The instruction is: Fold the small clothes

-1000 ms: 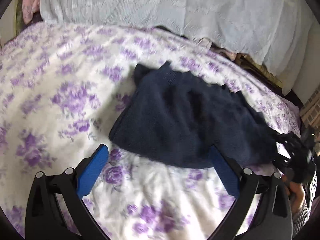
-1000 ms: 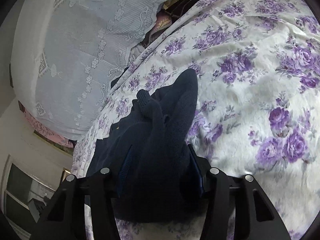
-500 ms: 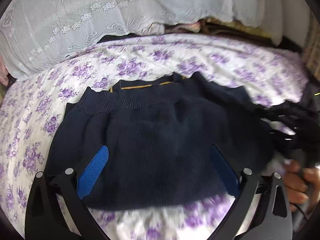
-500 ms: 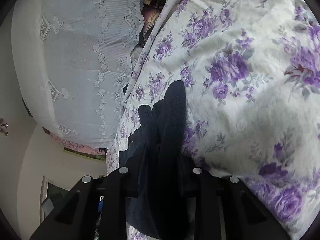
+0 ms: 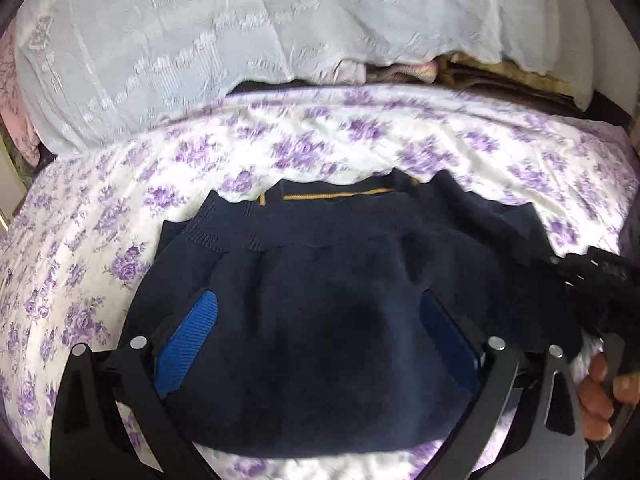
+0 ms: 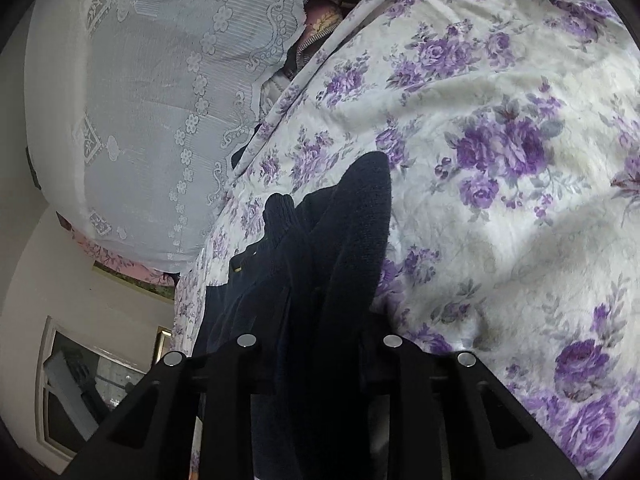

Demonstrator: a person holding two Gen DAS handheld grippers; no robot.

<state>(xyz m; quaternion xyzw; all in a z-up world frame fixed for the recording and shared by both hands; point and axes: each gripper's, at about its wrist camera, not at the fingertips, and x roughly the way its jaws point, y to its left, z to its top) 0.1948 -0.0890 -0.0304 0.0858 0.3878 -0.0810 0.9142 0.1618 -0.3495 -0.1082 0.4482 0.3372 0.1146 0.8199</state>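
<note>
Purple-flowered bedding is covering the bed (image 5: 120, 208), with a pale lace-trimmed cover (image 5: 200, 40) draped along its far edge. Lying near the middle of the bed, closer to the near edge, is a navy knitted sweater (image 5: 320, 300), its ribbed hem doubled up toward a collar showing a thin mustard stripe, so a first fold looks to be done already. The left claw (image 5: 320, 332) is hanging over the garment with its blue pads (image 5: 188, 336) spread wide, gripping nothing. The right claw (image 6: 320, 360) is squeezing a bunched part of the sweater at its right side, probably a sleeve, and the knit is filling the gap between its jaws; from the left wrist view that claw appears at the right edge of the bed, a hand (image 5: 600, 396) wrapped round its handle. Judging by this, the sleeve is about to be carried across the body. The risk lies in that thick wad: the grip is taking several layers at once, so pulling could drag the whole sweater along the bedding and undo the fold beneath. The soft quilt gives little friction to hold it, and the idle left claw is not pinning anything down.
</note>
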